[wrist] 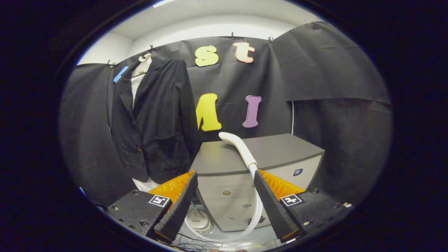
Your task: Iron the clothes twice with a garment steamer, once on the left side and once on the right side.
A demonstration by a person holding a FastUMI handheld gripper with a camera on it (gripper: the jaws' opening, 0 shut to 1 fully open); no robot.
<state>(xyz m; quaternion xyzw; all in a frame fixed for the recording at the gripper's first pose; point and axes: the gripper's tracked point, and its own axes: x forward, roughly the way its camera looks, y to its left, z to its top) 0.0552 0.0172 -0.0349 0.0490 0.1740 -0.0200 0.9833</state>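
grey cabinet (245, 154) — fingers (182, 199) spread, empty

A black jacket (154, 119) hangs at the upper left of the frame over a white shirt (137, 87), on a cream-coloured form. The garment steamer (239, 148) at the centre is white, with a translucent white hose (257, 213) trailing down. The cabinet (280, 150) behind it has a dark grey top and pale grey drawer fronts. The ceiling (210, 14) is white.
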